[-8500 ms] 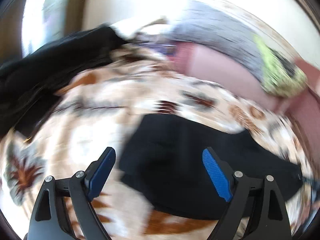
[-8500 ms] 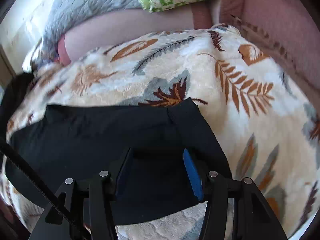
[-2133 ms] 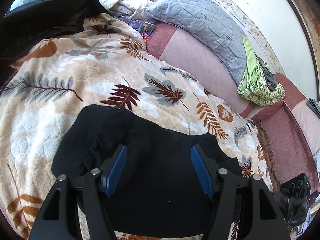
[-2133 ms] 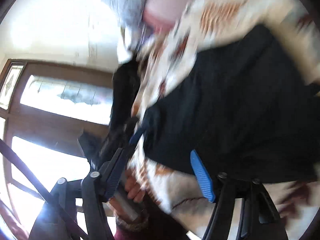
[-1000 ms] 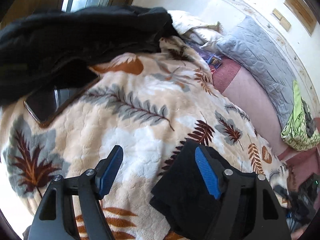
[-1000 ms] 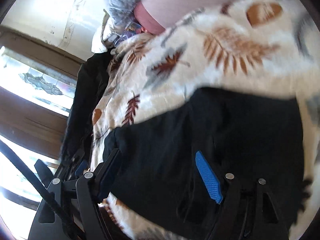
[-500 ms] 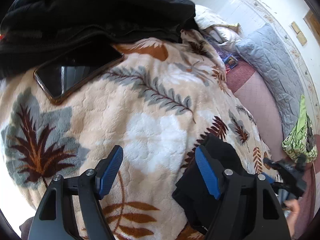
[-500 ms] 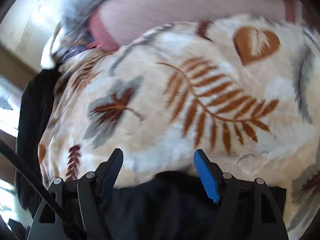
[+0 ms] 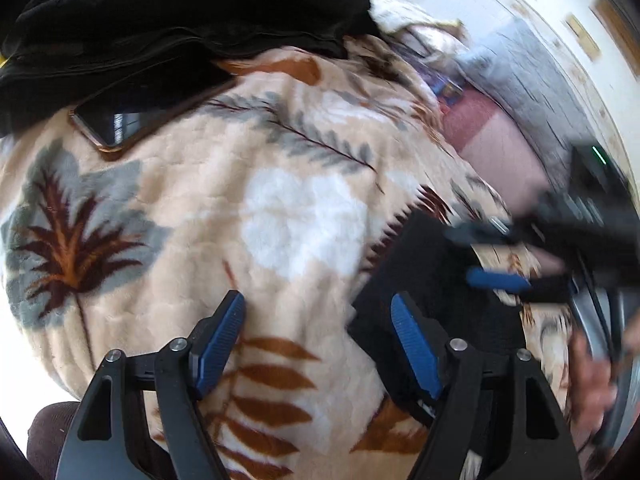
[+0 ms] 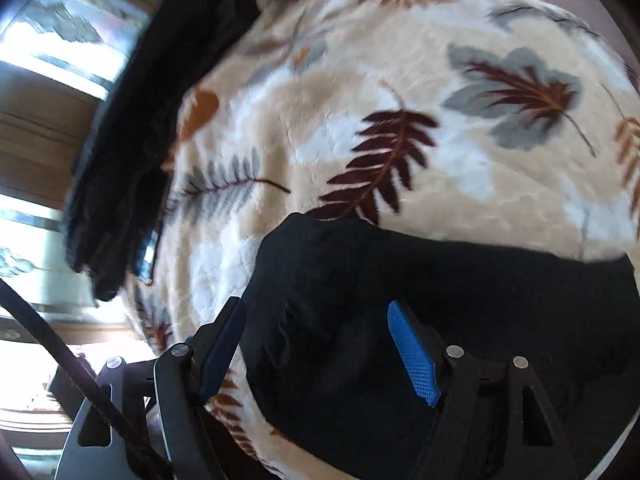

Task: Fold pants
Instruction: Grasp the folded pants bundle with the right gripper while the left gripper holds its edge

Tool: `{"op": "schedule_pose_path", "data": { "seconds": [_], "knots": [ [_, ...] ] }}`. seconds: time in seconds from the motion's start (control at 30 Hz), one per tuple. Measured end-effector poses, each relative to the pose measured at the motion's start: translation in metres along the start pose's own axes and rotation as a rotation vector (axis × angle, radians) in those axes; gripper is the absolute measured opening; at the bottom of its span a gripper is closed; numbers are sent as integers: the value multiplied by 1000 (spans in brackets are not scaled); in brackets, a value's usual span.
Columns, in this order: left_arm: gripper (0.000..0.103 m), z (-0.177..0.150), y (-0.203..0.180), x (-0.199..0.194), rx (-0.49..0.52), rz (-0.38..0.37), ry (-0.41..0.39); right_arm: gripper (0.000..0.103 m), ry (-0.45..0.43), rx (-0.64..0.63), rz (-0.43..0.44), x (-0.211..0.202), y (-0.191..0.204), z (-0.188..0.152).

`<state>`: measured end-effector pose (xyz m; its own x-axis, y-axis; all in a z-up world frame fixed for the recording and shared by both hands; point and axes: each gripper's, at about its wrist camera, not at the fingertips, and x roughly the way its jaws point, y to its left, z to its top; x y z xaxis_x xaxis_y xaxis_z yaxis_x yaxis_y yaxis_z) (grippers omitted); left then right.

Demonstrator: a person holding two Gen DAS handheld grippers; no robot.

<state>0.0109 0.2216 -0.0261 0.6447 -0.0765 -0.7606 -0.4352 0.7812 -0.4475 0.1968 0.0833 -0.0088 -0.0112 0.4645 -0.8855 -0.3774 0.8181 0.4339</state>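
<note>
i am holding my left gripper [image 9: 316, 340] wide open over the leaf blanket [image 9: 192, 216], gripping nothing. my right gripper [image 10: 312, 344] is open too, over the black pants [image 10: 440, 300] lying folded in the lower right of the frame. i think i should press the pants flat, staying away from the phone [image 9: 116, 124].

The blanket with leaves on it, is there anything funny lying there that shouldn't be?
Yes. A phone lies on the blanket, its far end tucked under the heap of black clothes. It could get knocked off or buried there. The folded pants look tidy.
</note>
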Motion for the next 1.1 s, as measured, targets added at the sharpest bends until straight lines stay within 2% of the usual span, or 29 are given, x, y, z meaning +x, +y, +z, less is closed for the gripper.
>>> {"op": "schedule_pose_path", "data": {
  "seconds": [0.1,0.2,0.3,0.43,0.5,0.57,0.6,0.63,0.7,0.9,0.93,1.0,1.07,1.1],
  "knots": [
    [85,-3,-6,2,18,-6,0,85,66,15,-47,17,9,14],
    [86,-7,-10,4,37,4,1,91,115,-18,-129,31,30,28],
    [86,-10,-12,3,51,13,-3,95,167,-74,-243,48,49,35],
    [86,-11,-10,2,41,1,-7,96,289,-214,-463,85,68,35],
    [86,-12,-11,1,51,7,-11,95,297,-301,-528,93,76,28],
    [86,-13,-13,1,57,5,-17,85,273,-351,-530,88,78,21],
    [86,-14,-14,0,56,0,-20,75,261,-379,-541,84,77,18],
    [86,-15,-15,-1,55,-10,-22,59,244,-391,-537,77,74,15],
    [86,-16,-17,-1,57,-20,-27,45,217,-398,-540,61,63,10],
    [86,-24,-38,3,149,-2,-46,38,131,-349,-426,21,32,0],
    [81,-25,-41,4,167,-10,-45,38,118,-335,-407,16,27,-2],
    [22,-27,-46,8,197,-109,0,38,96,-311,-376,9,22,-4],
    [9,-32,-56,9,228,-160,15,38,69,-283,-334,-4,12,-8],
    [9,-34,-61,6,252,-150,-3,37,58,-267,-308,-9,9,-11]
  ]
}}
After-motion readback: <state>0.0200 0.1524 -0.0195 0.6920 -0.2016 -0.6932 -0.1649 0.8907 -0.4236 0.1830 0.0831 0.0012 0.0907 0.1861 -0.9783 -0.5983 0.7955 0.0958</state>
